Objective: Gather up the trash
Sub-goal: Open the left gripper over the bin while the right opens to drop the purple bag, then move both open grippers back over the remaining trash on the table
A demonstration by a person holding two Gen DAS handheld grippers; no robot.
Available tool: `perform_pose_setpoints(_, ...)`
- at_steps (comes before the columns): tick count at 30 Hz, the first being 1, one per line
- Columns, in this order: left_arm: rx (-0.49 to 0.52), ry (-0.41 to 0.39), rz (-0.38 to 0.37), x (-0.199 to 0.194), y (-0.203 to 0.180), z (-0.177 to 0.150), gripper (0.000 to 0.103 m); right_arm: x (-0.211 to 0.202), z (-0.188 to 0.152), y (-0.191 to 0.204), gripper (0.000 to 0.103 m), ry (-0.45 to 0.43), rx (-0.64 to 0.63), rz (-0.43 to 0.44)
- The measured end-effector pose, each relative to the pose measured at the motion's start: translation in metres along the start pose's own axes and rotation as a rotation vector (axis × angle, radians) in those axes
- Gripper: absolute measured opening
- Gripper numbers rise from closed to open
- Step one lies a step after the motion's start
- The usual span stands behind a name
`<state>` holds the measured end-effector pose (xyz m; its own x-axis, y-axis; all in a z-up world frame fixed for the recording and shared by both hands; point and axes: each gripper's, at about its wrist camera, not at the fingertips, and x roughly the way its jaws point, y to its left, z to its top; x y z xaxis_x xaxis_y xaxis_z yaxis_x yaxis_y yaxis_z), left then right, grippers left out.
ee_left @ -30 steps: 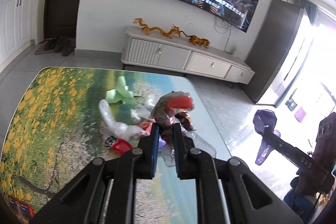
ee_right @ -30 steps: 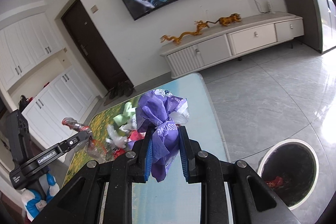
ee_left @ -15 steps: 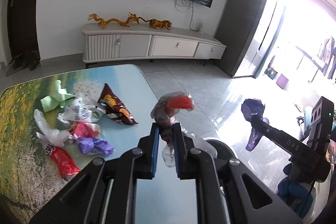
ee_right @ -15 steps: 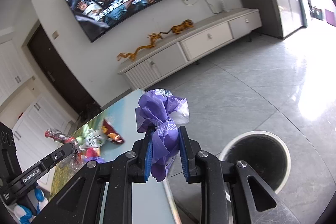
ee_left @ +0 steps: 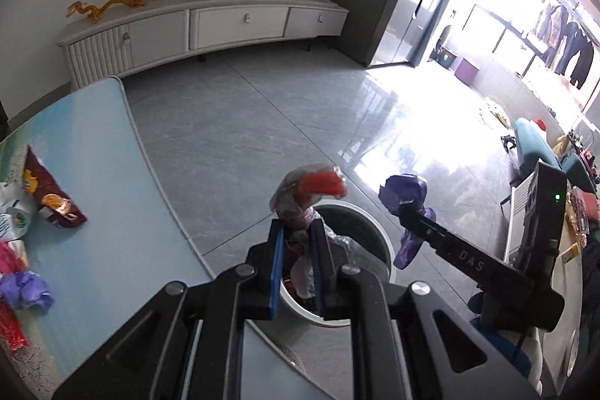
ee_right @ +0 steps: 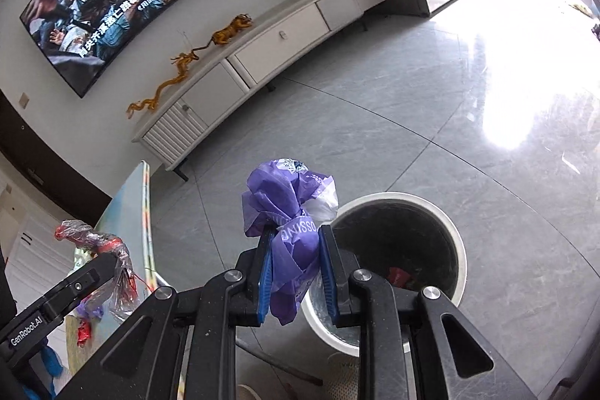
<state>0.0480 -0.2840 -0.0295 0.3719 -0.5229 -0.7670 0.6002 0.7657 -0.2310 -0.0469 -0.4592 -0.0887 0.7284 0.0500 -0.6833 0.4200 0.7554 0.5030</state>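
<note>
My left gripper (ee_left: 297, 242) is shut on a crumpled clear-and-red wrapper (ee_left: 307, 188) and holds it over the near rim of a white round bin (ee_left: 369, 238) on the floor. My right gripper (ee_right: 294, 252) is shut on a crumpled purple plastic bag (ee_right: 288, 197), held just left of the bin's (ee_right: 446, 223) opening. The bin holds some red trash (ee_right: 399, 276). The right gripper with its purple bag also shows in the left wrist view (ee_left: 407, 192). The left gripper's wrapper shows in the right wrist view (ee_right: 93, 238).
The table (ee_left: 86, 197) with a landscape print lies to the left, bearing a brown snack bag (ee_left: 48, 197), a purple wrapper (ee_left: 24, 291) and other scraps. A white TV cabinet (ee_left: 210, 25) stands at the far wall. Grey tiled floor (ee_right: 412, 122) surrounds the bin.
Both grippers have swung away from the table to the right and down toward the bin, each still holding its trash. The bin now sits right under them.
</note>
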Motion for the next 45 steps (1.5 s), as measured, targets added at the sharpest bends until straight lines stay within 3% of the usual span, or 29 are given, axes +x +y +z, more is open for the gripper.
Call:
perform_pose_setpoints(7,0.014,0.094,-0.075,0.057,-0.028,0.009,0.018,0.026,-0.003,-0.047,0.031,0.051,0.109,-0.075)
perform_pose_setpoints(9,-0.001,0.128,-0.112,0.073,-0.033,0.011,0.027,0.031,-0.004,-0.057,0.038,0.056,0.135,-0.097)
perform_pose_setpoints(12,-0.022,0.162,-0.14,0.092,-0.036,0.011,0.042,0.032,-0.004,-0.07,0.039,0.061,0.158,-0.121)
perform_pose_setpoints(16,-0.019,0.168,-0.138,0.096,-0.036,0.01,0.043,0.029,-0.001,-0.073,0.04,0.054,0.17,-0.139)
perform_pose_setpoints(23,-0.041,0.046,-0.063,0.044,-0.009,0.019,0.043,0.018,0.009,-0.052,0.041,0.026,0.141,-0.125)
perform_pose_setpoints(37,-0.226,-0.261,0.143,-0.102,0.084,0.005,0.043,-0.023,0.01,0.054,0.043,-0.033,-0.052,-0.004)
perform_pose_setpoints(45,-0.324,-0.34,0.2,-0.17,0.13,-0.024,0.043,-0.043,0.001,0.111,0.043,-0.048,-0.163,0.058)
